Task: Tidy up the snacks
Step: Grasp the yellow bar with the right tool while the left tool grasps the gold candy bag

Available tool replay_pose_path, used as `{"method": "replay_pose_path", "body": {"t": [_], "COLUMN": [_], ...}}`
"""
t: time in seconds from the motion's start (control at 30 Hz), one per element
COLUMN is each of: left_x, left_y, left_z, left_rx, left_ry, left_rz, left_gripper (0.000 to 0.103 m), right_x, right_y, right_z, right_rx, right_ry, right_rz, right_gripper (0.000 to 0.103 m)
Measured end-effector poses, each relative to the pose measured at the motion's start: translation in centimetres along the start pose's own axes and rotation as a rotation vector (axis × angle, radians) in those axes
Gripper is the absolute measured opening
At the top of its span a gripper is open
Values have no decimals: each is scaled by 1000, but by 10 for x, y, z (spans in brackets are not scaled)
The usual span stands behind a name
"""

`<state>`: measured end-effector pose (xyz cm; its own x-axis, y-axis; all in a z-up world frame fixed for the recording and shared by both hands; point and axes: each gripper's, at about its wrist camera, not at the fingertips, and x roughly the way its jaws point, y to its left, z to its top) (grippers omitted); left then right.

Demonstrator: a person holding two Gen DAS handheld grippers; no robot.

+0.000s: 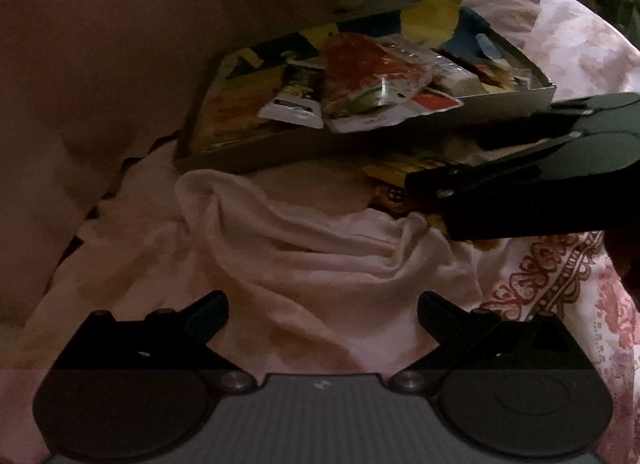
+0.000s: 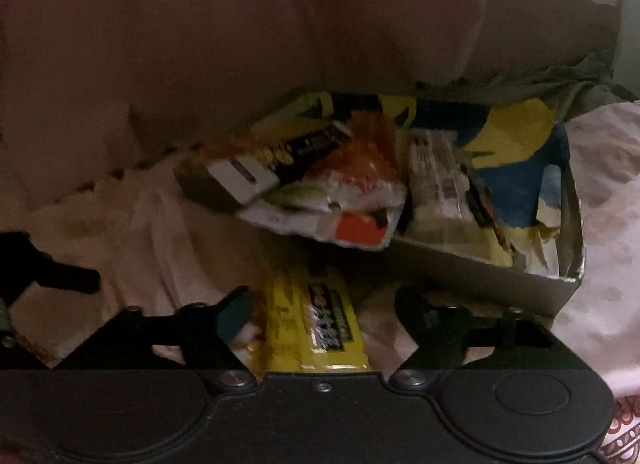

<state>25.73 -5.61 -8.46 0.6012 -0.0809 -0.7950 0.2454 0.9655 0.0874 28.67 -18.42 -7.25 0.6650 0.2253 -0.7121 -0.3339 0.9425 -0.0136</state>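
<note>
While the right claw (image 2: 320,316) gapes around the flat yellow plastic snack packet (image 2: 316,328), unpinched, squeezing comes next; left claw (image 1: 322,314) open, empty.

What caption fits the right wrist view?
Right gripper straddles a yellow snack pack on the bedding, beside a box of snacks.

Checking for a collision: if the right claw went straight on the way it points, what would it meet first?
Probably the yellow snack packet lying between its open fingers on the pink cloth; the snack box lies beyond.
</note>
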Motion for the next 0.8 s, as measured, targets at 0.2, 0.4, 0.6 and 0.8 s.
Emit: {"method": "replay_pose_path", "body": {"t": [0.2,0.4,0.6,0.8], "left_x": [0,3,8,37], "left_y": [-3,-12,-25,-32], "left_z": [-1,3,21,41], "left_rx": [19,59,179,272], "left_ry": [-41,-109,-200,-148], "left_rz": [-60,-133,-221,-296], "left_gripper": [103,103,103,103], "right_x": [-8,-29,-34,-39], "right_y": [-20,-48,-71,-85], "right_z": [-12,-28,-41,-53], "right_rx": [48,83,132,164], "right_ry": [30,61,81,85], "right_rz": [18,-25,-34,-21], "right_gripper": [54,54,54,54]}}
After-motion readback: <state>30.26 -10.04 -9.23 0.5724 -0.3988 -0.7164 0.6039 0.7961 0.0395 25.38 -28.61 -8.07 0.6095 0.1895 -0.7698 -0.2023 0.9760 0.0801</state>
